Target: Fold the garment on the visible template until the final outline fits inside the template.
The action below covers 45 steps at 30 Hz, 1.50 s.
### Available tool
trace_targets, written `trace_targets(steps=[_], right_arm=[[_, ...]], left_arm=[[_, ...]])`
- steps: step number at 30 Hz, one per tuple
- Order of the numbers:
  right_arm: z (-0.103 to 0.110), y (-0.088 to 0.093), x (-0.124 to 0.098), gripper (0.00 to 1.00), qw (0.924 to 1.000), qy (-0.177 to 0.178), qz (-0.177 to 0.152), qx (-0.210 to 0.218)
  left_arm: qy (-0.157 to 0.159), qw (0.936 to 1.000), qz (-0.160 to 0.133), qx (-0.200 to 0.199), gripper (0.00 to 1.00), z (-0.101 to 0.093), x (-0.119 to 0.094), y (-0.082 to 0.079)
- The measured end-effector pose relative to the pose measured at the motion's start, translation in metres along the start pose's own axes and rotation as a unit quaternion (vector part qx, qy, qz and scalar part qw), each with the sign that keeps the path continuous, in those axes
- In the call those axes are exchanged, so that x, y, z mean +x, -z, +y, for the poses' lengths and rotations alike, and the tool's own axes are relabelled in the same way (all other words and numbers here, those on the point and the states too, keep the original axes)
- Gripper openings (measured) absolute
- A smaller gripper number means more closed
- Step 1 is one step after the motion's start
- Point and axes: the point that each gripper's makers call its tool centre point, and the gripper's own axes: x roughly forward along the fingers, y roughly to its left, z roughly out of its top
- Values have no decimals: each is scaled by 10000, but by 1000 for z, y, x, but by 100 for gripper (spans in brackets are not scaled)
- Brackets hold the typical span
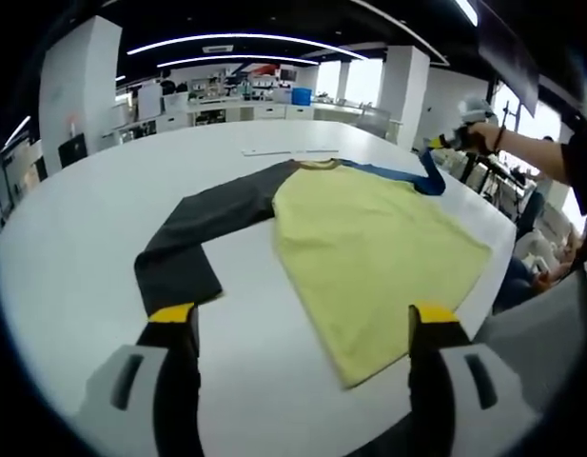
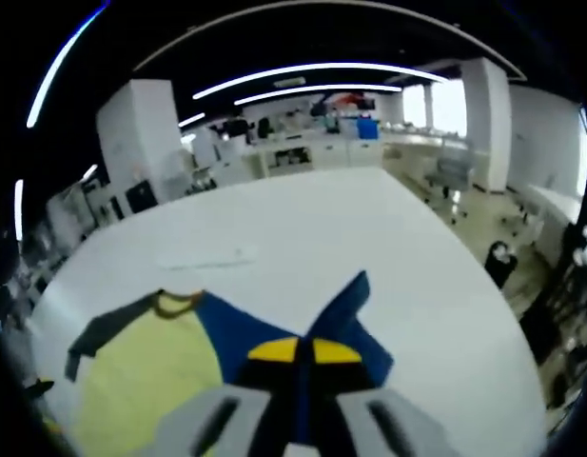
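Right tongs [image 2: 303, 351] pinch the blue sleeve [image 2: 345, 314] aloft — left tongs [image 1: 303, 319] gape over bare table [image 1: 74, 248] beside the shirt's [image 1: 369, 248] hem.

From the left gripper view I see the garment [image 1: 369, 248] lying flat on the table [image 1: 74, 276], its body ahead and to the right between the jaws of my left gripper [image 1: 303, 328], which hangs above the near table edge. One sleeve [image 1: 193, 233] runs out to the left and bends back toward me. The other sleeve [image 1: 412, 174] lies at the far right, lifted off the table in my right gripper [image 1: 445, 143]. Cabinets [image 1: 245, 109] stand behind the table.
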Motion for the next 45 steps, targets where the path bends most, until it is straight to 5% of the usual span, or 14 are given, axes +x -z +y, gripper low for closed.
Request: trace_targets(steps=[14,24,45], right_arm=[[39,-19,23,0,9986,-347,82,-390],[87,-23,24,0,9952,-629,88,-744],[143,-47,48,0,9882,-1200,112,-941]], left_arm=[[47,10000,-58,-23,89,-2,1,-2],[33,10000,-14,-4,89,0,2,2],[123,9999,-2,-41,89,-3,4,7]])
